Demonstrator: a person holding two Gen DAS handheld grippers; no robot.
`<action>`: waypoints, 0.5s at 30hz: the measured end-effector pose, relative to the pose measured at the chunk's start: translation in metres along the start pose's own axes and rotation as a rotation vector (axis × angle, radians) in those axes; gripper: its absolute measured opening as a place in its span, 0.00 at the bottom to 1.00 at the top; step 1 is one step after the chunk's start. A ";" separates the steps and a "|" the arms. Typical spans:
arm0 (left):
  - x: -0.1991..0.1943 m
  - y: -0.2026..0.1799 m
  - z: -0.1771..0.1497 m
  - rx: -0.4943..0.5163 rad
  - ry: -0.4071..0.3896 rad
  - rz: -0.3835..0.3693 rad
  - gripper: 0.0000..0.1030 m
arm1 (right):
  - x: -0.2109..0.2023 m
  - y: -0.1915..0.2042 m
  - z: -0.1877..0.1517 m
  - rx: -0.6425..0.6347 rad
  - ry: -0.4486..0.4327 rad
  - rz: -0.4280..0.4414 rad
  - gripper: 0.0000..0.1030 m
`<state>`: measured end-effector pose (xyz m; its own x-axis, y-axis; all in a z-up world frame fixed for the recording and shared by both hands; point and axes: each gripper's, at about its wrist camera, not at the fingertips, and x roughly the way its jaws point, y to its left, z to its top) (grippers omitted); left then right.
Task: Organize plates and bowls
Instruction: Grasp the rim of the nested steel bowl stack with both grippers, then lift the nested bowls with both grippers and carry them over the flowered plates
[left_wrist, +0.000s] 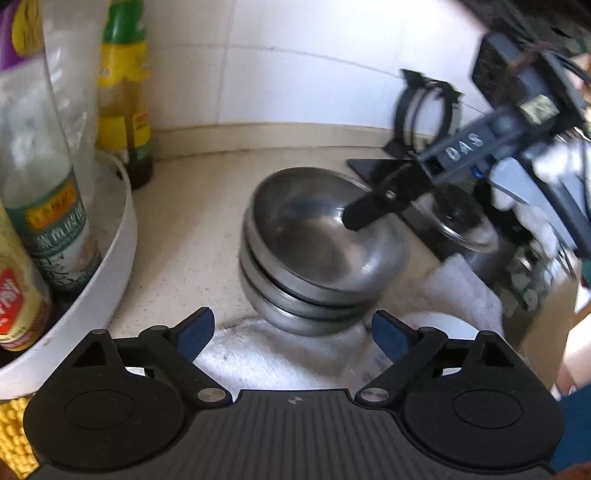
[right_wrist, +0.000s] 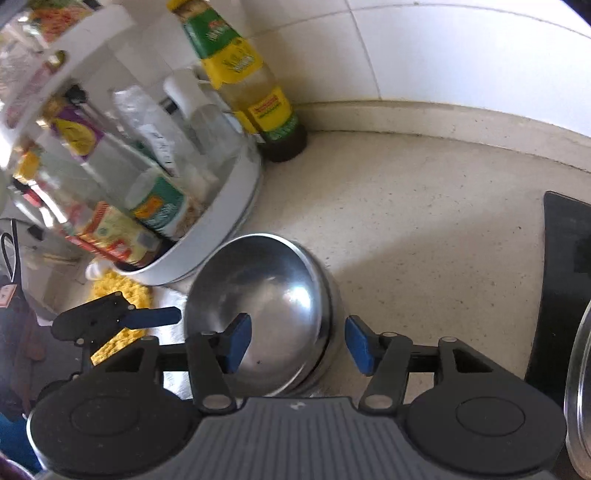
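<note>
Left wrist view, nearest first: the left gripper (left_wrist: 293, 334) stands wide apart with nothing between its blue pads, hovering just short of the stack of steel bowls (left_wrist: 317, 251), which sits partly on the beige counter (left_wrist: 192, 236) and partly on a white towel (left_wrist: 266, 354). That footing is the first worry, in my judgement: the top bowl lies visibly askew in the ones beneath, and a soft, uneven cloth under one edge could let the whole stack rock or slide if either tool nudges it. From the right wrist view the right gripper (right_wrist: 295, 343) is also parted and holds nothing, one pad over the inside of the top bowl and the other outside the rim, not pressing on the wall. If it drew away at an angle, a pad could catch the rim and drag the bowl off centre. Just beside the stack on one side is the white condiment rack (right_wrist: 221, 229) crowded with bottles, and a shoved bowl could knock into it. Farther back a tall sauce bottle (right_wrist: 255, 81) stands alone by the tiled wall and looks easy to topple. On the other side a black stand (left_wrist: 424, 122) and a glass lid (left_wrist: 461, 229) leave little room for a wide swing.
</note>
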<state>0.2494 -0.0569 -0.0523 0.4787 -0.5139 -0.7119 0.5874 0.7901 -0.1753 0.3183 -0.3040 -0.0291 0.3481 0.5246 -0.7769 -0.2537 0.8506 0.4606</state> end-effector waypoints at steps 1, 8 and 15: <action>0.005 0.001 0.003 -0.005 0.005 -0.009 0.92 | 0.004 0.000 0.002 -0.008 0.016 -0.003 0.75; 0.028 -0.016 0.018 0.124 0.001 -0.037 0.97 | 0.014 -0.005 0.009 -0.037 0.047 0.014 0.75; 0.048 -0.020 0.027 0.202 -0.029 -0.026 1.00 | 0.031 -0.016 0.012 0.000 0.045 0.018 0.80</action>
<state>0.2783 -0.1062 -0.0648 0.4786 -0.5452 -0.6882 0.7175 0.6946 -0.0513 0.3439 -0.3008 -0.0558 0.3028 0.5378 -0.7868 -0.2599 0.8409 0.4747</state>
